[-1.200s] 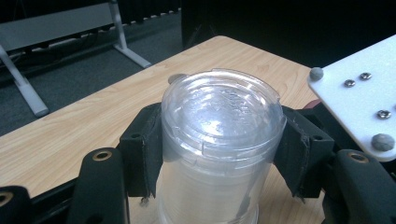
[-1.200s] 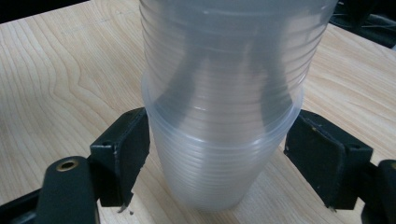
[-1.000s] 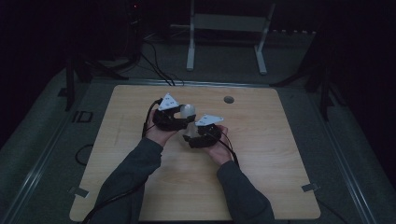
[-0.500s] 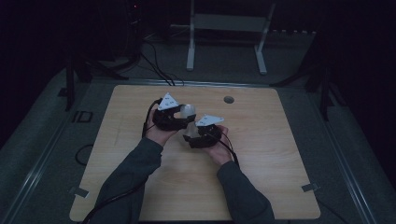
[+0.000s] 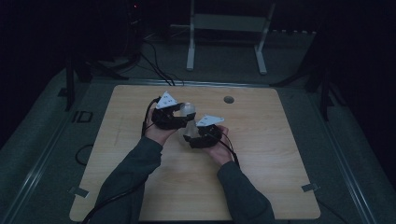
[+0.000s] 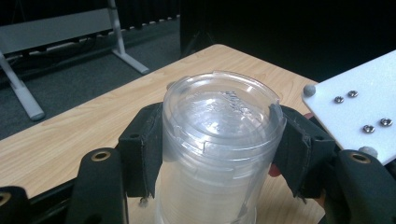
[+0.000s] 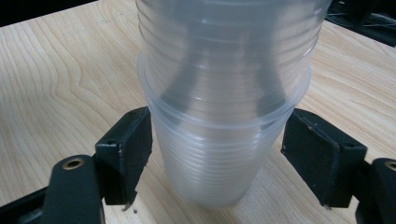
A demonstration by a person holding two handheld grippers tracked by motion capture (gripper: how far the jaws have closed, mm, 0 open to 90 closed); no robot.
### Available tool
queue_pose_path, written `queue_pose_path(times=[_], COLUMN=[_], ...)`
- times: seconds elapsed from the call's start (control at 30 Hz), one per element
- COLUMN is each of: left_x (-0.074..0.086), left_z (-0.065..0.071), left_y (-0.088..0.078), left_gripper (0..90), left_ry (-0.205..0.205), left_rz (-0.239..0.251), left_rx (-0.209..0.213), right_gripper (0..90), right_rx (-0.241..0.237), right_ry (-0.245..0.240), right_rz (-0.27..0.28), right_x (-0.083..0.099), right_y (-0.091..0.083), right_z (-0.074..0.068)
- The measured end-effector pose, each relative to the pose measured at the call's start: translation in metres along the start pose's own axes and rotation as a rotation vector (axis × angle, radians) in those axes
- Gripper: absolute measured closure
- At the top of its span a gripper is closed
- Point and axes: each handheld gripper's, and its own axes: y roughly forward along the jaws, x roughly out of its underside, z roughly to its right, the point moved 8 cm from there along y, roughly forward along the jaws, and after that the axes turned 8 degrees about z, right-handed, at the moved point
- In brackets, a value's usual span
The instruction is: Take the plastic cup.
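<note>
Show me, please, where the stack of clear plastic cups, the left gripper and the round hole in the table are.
stack of clear plastic cups point(image 6: 219, 140), left gripper view, on its ribbed wall.
left gripper point(image 5: 180, 115), high view, between its fingertips.
round hole point(image 5: 229, 99), high view, on its middle.

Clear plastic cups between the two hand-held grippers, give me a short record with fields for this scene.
item: stack of clear plastic cups, nested
left hand-held gripper: pads pressed on both sides of the stack near one end
right hand-held gripper: jaws either side of the stack's other end, left pad touching, gap at the right pad
surface: wooden table
position: stack held between the two grippers over the table's middle
</note>
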Motion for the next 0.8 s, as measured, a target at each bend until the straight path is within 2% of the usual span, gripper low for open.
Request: queue_pose_path(times=[0.4, 0.8], left_x=[-0.007, -0.025], left_z=[0.0, 0.0], left_y=[-0.003, -0.011], left_gripper=[39.6, 40.5], left_ry=[-0.009, -0.008], left_rz=[0.011, 0.03], left_rx=[0.01, 0.014], right_gripper=[24.5, 24.5], right_rx=[-0.002, -0.006], right_ry=[0.001, -0.001], right_rz=[-0.001, -0.005], right_x=[0.0, 0.002], right_y=[0.0, 0.0], right_z=[0.0, 0.0])
